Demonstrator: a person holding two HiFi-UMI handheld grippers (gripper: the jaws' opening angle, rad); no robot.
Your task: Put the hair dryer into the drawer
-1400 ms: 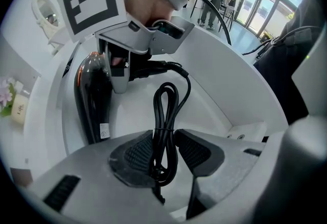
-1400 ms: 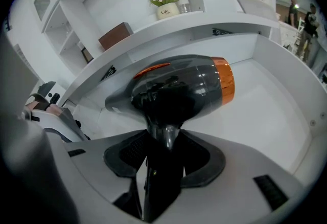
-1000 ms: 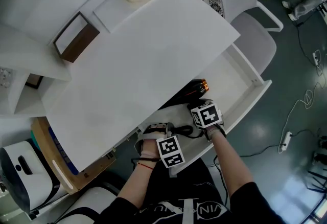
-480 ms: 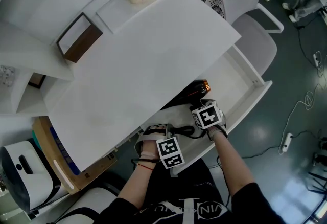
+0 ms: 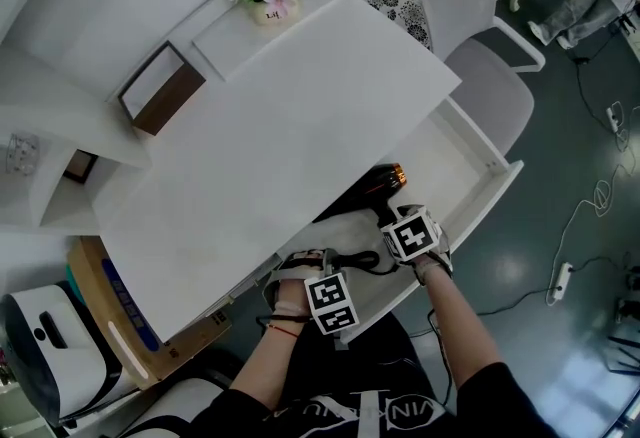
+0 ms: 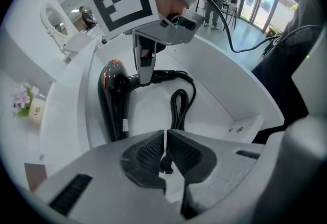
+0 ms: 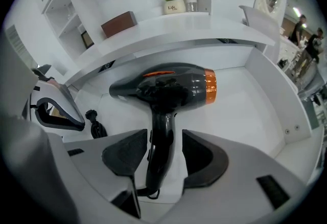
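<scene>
My left gripper [image 6: 165, 141] points down into the open drawer [image 5: 445, 166] near its front edge. Its pads are pinched together on the black power cord [image 6: 179, 108], which loops across the drawer floor. To the right, the hair dryer [image 7: 163, 85] lies flat in the drawer. Its barrel runs along the back, partly under the front edge of the desk top [image 5: 290, 136], and its handle points at the drawer's front edge. My right gripper [image 7: 159, 143] straddles that handle. Its jaws have just been opening and now stand wide apart, with both pads clear of the handle.
</scene>
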